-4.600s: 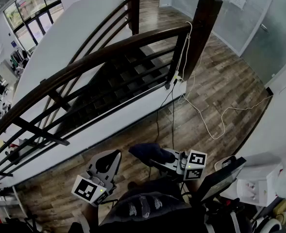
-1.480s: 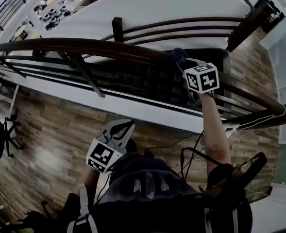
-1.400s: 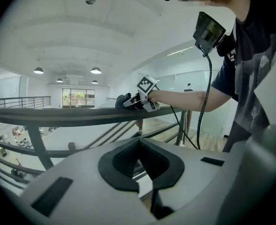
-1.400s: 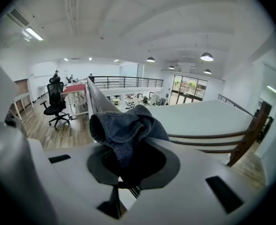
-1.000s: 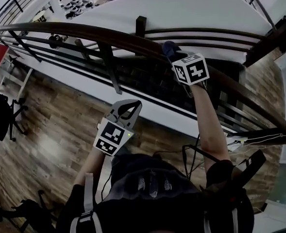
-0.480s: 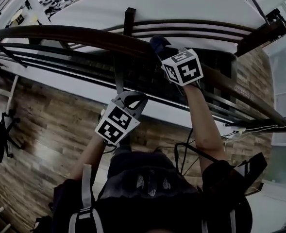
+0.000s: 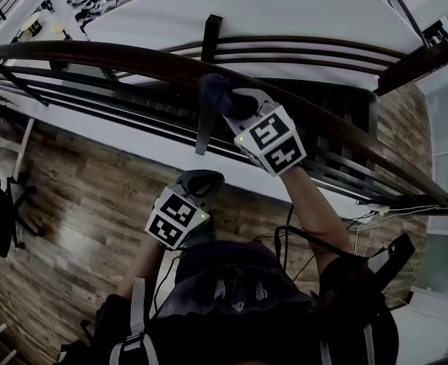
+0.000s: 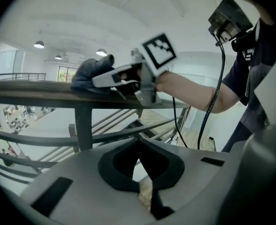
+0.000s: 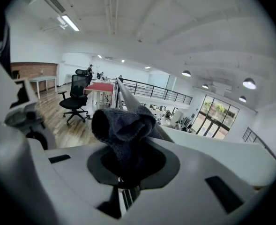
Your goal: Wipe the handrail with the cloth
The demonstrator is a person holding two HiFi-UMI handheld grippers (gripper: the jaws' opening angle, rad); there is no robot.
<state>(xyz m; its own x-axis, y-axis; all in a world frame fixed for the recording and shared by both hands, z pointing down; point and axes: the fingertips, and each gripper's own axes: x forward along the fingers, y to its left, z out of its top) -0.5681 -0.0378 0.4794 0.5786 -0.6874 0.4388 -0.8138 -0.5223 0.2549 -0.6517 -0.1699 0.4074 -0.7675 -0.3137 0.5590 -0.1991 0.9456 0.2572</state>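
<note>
Cloth on handrail | right gripper clamps it | left gripper closed, empty

You are reading no words, digits or brand names anywhere here. You are seeing only black-and-white square patterns on the marker cube of your right gripper and on the marker cube of your left gripper, and they are carrying no letters or numbers. The left gripper view is showing the right-hand cube's pattern again, and it is just as wordless there.
</note>
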